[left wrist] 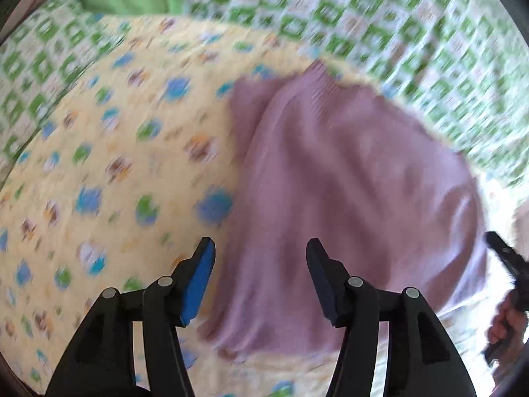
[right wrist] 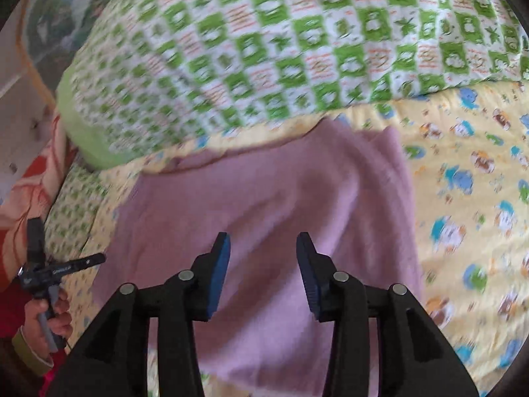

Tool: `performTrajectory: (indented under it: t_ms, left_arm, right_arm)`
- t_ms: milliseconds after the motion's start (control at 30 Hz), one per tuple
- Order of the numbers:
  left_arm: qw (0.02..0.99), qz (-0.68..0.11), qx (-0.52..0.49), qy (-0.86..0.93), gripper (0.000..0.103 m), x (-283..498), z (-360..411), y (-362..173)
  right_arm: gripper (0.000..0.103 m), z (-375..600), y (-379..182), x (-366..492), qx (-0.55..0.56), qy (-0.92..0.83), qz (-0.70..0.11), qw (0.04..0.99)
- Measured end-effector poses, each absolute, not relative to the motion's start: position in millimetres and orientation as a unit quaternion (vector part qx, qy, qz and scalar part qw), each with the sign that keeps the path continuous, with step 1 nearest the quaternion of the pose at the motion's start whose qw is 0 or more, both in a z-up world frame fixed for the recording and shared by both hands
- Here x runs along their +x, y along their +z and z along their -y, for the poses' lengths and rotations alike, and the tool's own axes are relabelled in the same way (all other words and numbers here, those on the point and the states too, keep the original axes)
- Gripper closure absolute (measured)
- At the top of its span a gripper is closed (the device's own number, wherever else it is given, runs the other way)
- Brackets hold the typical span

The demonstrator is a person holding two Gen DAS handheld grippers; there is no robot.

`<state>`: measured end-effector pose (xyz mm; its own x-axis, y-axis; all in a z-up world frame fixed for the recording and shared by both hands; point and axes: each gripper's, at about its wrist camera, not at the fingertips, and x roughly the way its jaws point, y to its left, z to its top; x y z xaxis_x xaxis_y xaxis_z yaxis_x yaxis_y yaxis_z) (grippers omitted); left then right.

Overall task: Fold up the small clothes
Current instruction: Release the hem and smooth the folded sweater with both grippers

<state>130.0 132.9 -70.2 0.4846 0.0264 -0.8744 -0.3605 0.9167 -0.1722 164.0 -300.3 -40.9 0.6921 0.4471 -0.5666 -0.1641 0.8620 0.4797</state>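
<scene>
Now we are holding both tongs above a soft mauve knitted garment (right wrist: pixel 264 192), which is lying flat on the yellow quilted sheet with blue and green animal prints (left wrist: pixel 99 165). Our left gripper (left wrist: pixel 260 278) is released, its jaws standing apart over the garment's left edge and gripping nothing. Our right gripper (right wrist: pixel 263 274) is also released, its jaws spread above the middle of the garment. Just beyond the garment's far edge, a green and white checked blanket (right wrist: pixel 264 39) is lying in a heap. Both views are blurring, so we cannot tell the garment's finer details.
</scene>
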Motion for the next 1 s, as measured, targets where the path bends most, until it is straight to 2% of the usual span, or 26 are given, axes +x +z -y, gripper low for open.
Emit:
performTrajectory:
  t_ms: [133,333,567,733,900,1000]
  left_arm:
    - [0.821,-0.527,-0.167,0.145,0.046,123.0,-138.3,-99.9]
    - [0.803,-0.52,-0.243,0.162,0.041,90.0,-158.2,-98.0]
    - [0.753,-0.509,-0.4,0.117,0.026,37.6,-148.5,-109.5]
    - [0.731,-0.489,-0.458,0.131,0.021,48.9,-133.8,-123.2]
    - [0.746,-0.475,-0.442,0.152,0.025,83.4,-128.8,-120.3]
    - [0.755,-0.475,-0.419,0.169,0.04,110.0,-126.9,-122.9]
  right_arm:
    - [0.059,278.9,-70.9,151.9,0.189,0.179,-0.394,0.881]
    - [0.061,327.0,-110.1,150.9,0.215,0.071,-0.448,0.865]
    - [0.059,340.5,-83.2,125.7,0.252,0.049,-0.415,0.873]
    - [0.058,323.4,-66.9,112.6,0.258,0.075,-0.399,0.877]
    - [0.058,301.7,-60.2,105.8,0.253,0.102,-0.401,0.875]
    - [0.058,297.1,-60.6,104.4,0.255,0.108,-0.404,0.872]
